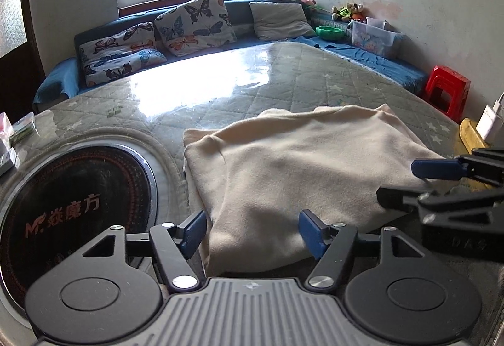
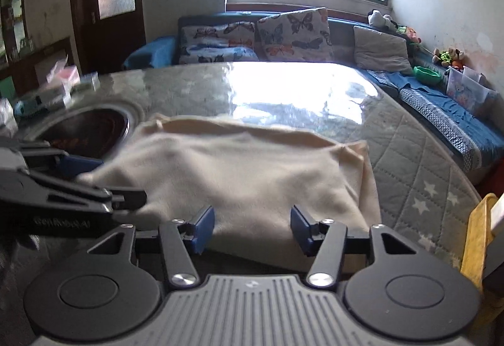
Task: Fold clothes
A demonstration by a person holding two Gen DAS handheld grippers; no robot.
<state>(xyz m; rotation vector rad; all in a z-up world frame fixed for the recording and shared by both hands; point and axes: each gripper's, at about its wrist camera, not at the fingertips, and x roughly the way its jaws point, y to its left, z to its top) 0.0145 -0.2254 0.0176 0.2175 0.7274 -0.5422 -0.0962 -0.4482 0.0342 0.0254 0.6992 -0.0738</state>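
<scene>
Left gripper and right gripper, jaws apart, gripping nothing, at near edge of cream garment; already folded into neat rectangle on table; probably little left.

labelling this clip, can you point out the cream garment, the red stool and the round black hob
cream garment (image 1: 283, 163): left wrist view, middle of its top layer
red stool (image 1: 449, 84): left wrist view, its seat and upper side
round black hob (image 1: 78, 204): left wrist view, its dark glass face
</scene>
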